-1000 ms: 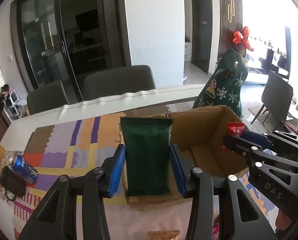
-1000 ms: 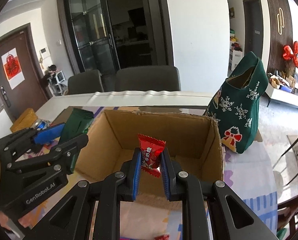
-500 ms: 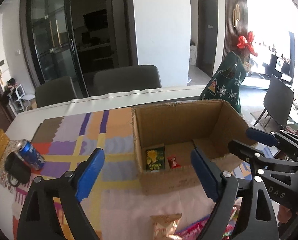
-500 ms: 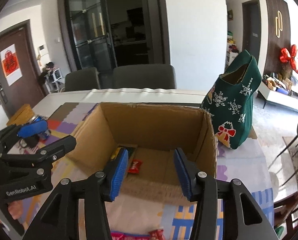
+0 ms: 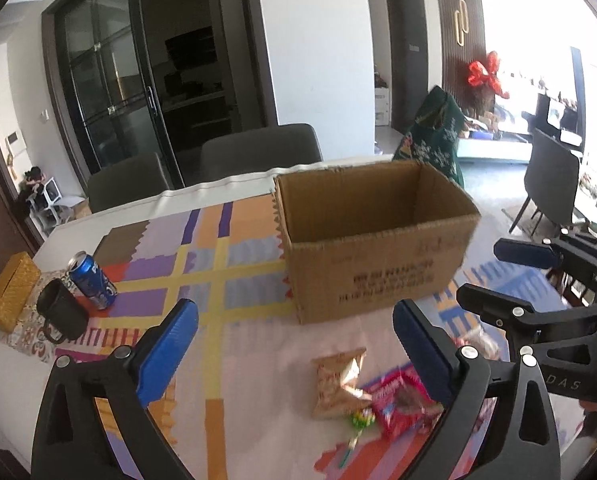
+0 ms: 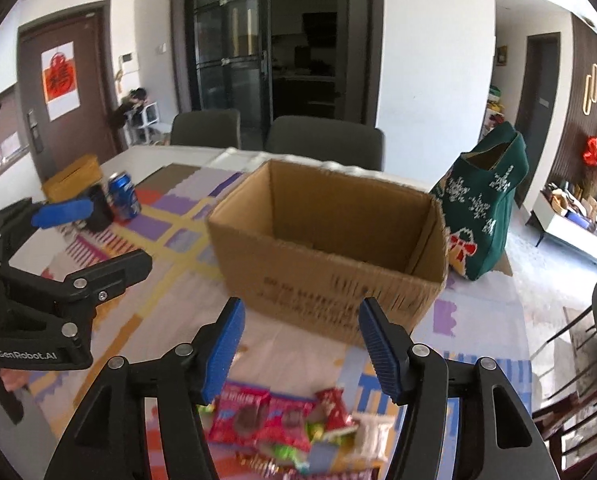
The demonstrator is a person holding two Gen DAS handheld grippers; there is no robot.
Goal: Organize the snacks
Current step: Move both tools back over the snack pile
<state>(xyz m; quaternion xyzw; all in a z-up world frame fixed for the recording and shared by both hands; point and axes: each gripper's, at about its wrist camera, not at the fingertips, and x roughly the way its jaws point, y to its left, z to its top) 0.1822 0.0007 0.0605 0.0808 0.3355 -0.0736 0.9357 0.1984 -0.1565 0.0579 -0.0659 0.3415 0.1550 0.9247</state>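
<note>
An open cardboard box (image 5: 378,240) stands on the patterned tablecloth; it also shows in the right wrist view (image 6: 330,256). Its inside is hidden from here. My left gripper (image 5: 294,348) is open and empty, in front of the box, above a golden snack bag (image 5: 338,380) and a red packet (image 5: 402,404). My right gripper (image 6: 302,352) is open and empty, above a pile of red packets (image 6: 258,416) and small candies (image 6: 334,408) near the table's front edge. Each gripper shows in the other's view, the right (image 5: 538,280) and the left (image 6: 58,240).
A blue soda can (image 5: 92,280), a black mug (image 5: 60,316) and a yellow box (image 5: 10,284) stand at the table's left. A green Christmas stocking bag (image 6: 486,208) stands right of the box. Grey chairs (image 5: 258,152) line the far side.
Both grippers opened and let go of the green packet and the red candy into the box, then pulled back and down toward the snacks at the table's front.
</note>
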